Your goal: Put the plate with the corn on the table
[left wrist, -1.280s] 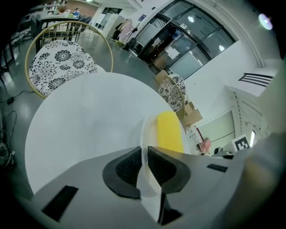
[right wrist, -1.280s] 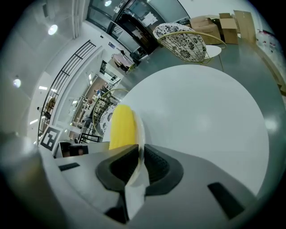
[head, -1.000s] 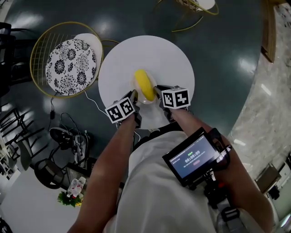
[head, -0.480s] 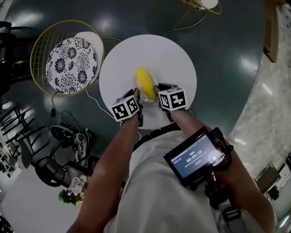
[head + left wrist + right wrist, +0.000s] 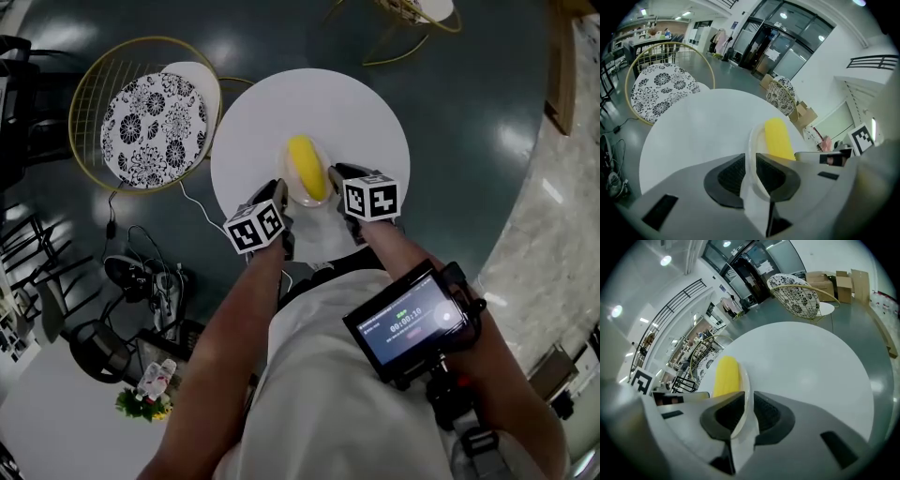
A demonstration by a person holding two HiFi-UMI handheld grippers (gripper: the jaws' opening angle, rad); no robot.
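Well, my left tool (image 5: 750, 171) is closed narrow on the rim of the plate (image 5: 752, 138), with the thin white edge pinched between its two dark pads (image 5: 730, 178). My right tool (image 5: 746, 411) grips the opposite rim the same way, so the plate hangs between the two of them.

The corn (image 5: 778, 138) lies lengthways in the plate, plain yellow. Its kernels are too smooth in these views to make out, and its near end is cut off behind my left tool's body.

From the head view, the plate sits over the near part of the round white desk (image 5: 281, 108). My marker cubes cover both sets of jaws there, and only the corn and a sliver of the plate show between them. The tool bodies hide the underside of the plate in every view, so I cannot tell whether it touches the desk or is just above it.

A chair (image 5: 150, 131) with a black-and-white patterned cushion stands just beside the desk on my left. A second chair at the top edge is mostly cropped away. A small lit screen (image 5: 410, 323) is at my chest, its text too small to read.
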